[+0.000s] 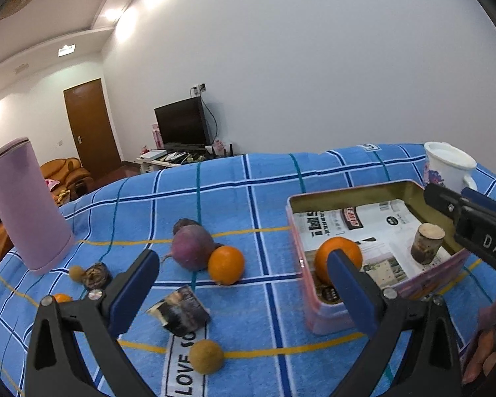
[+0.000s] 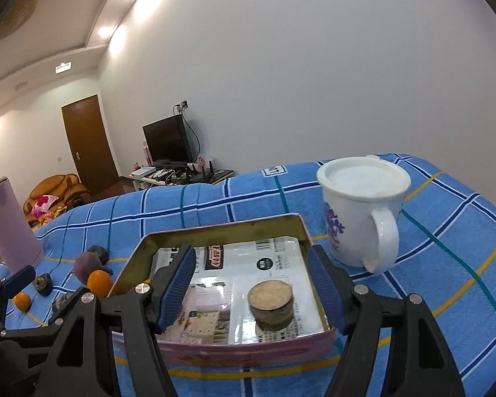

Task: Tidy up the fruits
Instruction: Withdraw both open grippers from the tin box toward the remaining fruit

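Observation:
A pink tin box (image 1: 330, 311) lined with newspaper sits on the blue checked cloth (image 1: 264, 198). In it lie an orange (image 1: 340, 251) and a short brown cylinder piece (image 1: 426, 243), which also shows in the right wrist view (image 2: 271, 304). On the cloth are a second orange (image 1: 226, 264), a purple radish (image 1: 191, 246), a tan round fruit (image 1: 206, 356) and small dark pieces. My left gripper (image 1: 244, 284) is open and empty above the cloth, its right finger in front of the boxed orange. My right gripper (image 2: 252, 291) is open and empty over the box (image 2: 248, 350).
A tall pink cylinder container (image 1: 26, 205) stands at the left. A white mug (image 2: 363, 215) stands right of the box. A dark torn wrapper (image 1: 180, 311), a small orange piece (image 1: 61, 297) and a dark nut-like piece (image 1: 96, 274) lie on the cloth.

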